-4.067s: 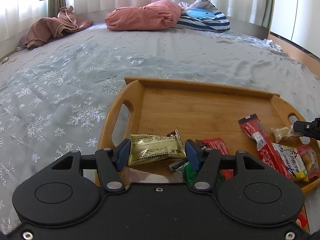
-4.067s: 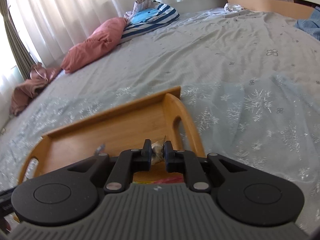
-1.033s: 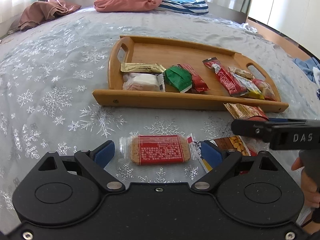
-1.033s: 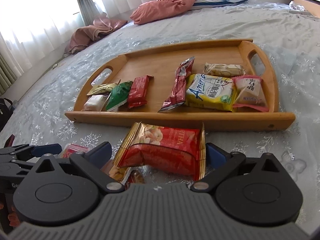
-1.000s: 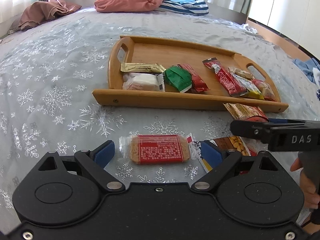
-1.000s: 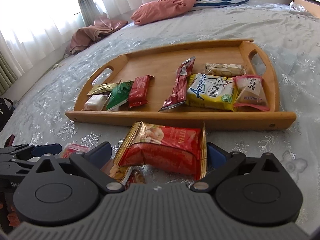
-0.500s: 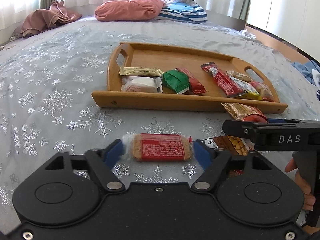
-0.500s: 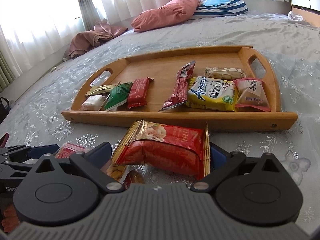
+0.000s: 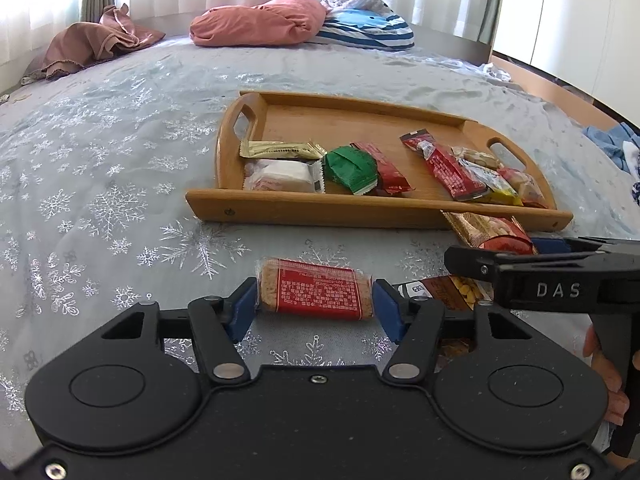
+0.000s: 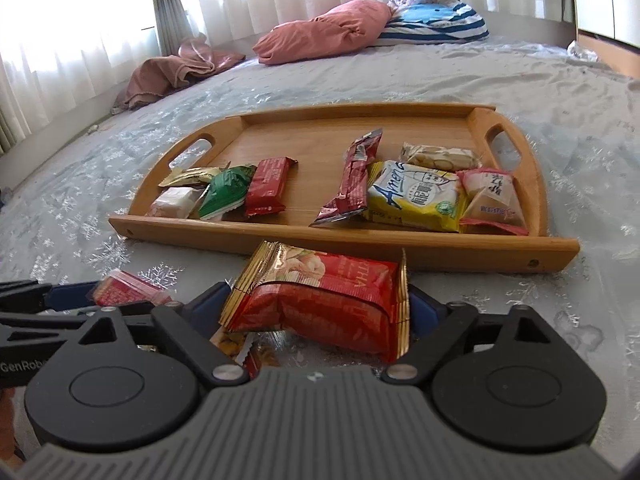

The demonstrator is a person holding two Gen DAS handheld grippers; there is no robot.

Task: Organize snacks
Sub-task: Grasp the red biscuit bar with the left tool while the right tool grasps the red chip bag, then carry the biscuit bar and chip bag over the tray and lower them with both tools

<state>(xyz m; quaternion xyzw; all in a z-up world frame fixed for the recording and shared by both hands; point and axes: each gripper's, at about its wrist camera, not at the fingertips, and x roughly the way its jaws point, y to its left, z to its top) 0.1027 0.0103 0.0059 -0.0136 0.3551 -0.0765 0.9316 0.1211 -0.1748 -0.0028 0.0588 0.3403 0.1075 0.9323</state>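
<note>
A red-labelled cereal bar [image 9: 318,294] lies across my left gripper [image 9: 315,310]. Its jaws are closing, and the blue pads touch both ends of the bar. A red and gold peanut packet [image 10: 328,296] sits between the pads of my right gripper [image 10: 316,304]. Those jaws are closing too, and the pads press on the packet's crimped ends. Both snacks are just in front of the wooden tray [image 10: 340,244] on the bed. The tray holds several wrapped snacks, grouped at its left and right.
Another nut packet [image 9: 452,292] lies on the snowflake bedspread [image 9: 100,208] between the two grippers. Pink and striped pillows [image 9: 260,20] and a brown cloth [image 9: 96,40] lie at the far end. A hand [image 9: 604,368] holds the right gripper's handle.
Both pairs of jaws have narrowed. The left pads came in onto the ends of the cereal bar, and the right pads came in against the peanut packet. Both hands stayed almost in place.
</note>
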